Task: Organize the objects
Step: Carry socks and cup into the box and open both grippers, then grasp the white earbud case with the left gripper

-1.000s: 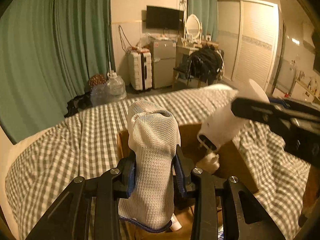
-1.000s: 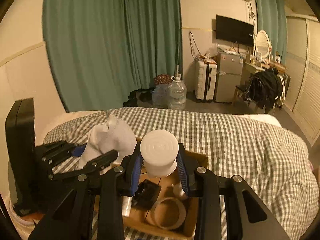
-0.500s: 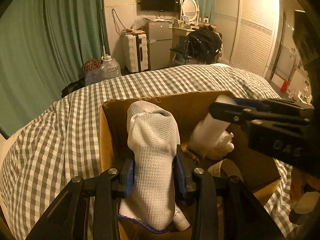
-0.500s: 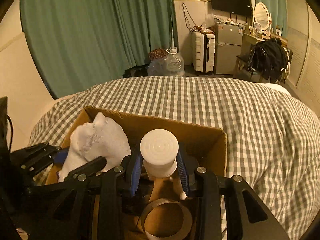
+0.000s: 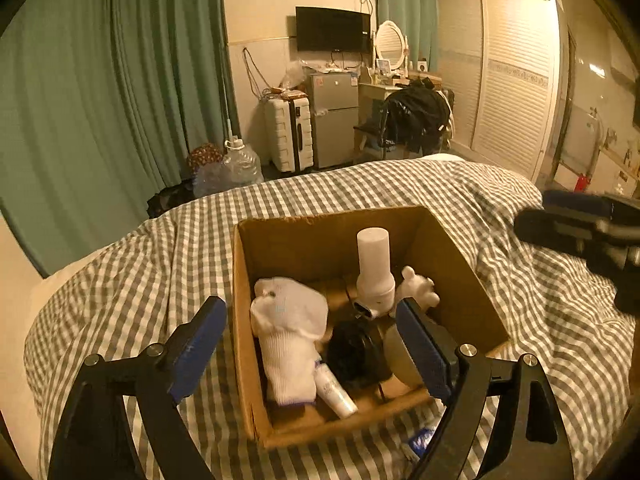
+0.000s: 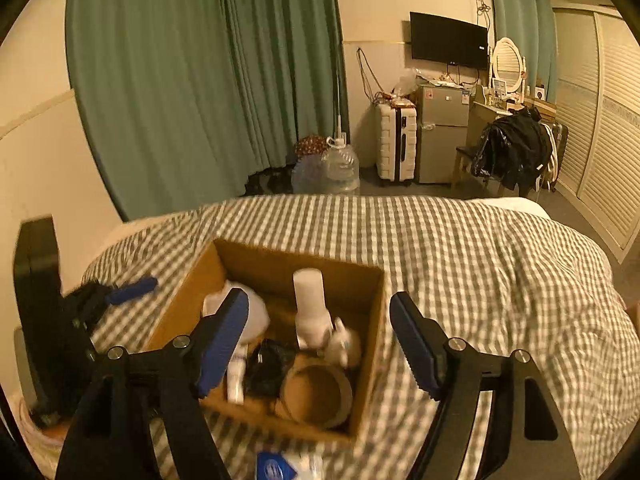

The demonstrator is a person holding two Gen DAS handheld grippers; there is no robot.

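Observation:
An open cardboard box (image 5: 452, 256) (image 6: 172, 312) sits on the checked bedspread. Inside lie a white sock (image 5: 288, 332) (image 6: 256, 318), an upright white bottle (image 5: 374, 268) (image 6: 309, 304), a small white figure (image 5: 416, 290) (image 6: 344, 344), a black object (image 5: 354, 354) (image 6: 266, 368), a small white tube (image 5: 336, 394) (image 6: 235, 380) and a tape roll (image 6: 316, 394). My left gripper (image 5: 312, 344) is open and empty above the box's near side. My right gripper (image 6: 320, 344) is open and empty above the box; it also shows at the right edge of the left wrist view (image 5: 580, 228).
The checked bedspread (image 5: 152, 264) (image 6: 480, 264) surrounds the box. A blue-and-white packet (image 6: 276, 468) lies on the bed in front of the box. Beyond the bed stand green curtains (image 6: 200, 80), water jugs (image 6: 336, 168), a white suitcase (image 6: 394, 142) and a small fridge (image 6: 442, 132).
Both grippers opened and pulled back up. The sock left my left gripper and lies in the box. The white bottle left my right gripper and stands in the box.

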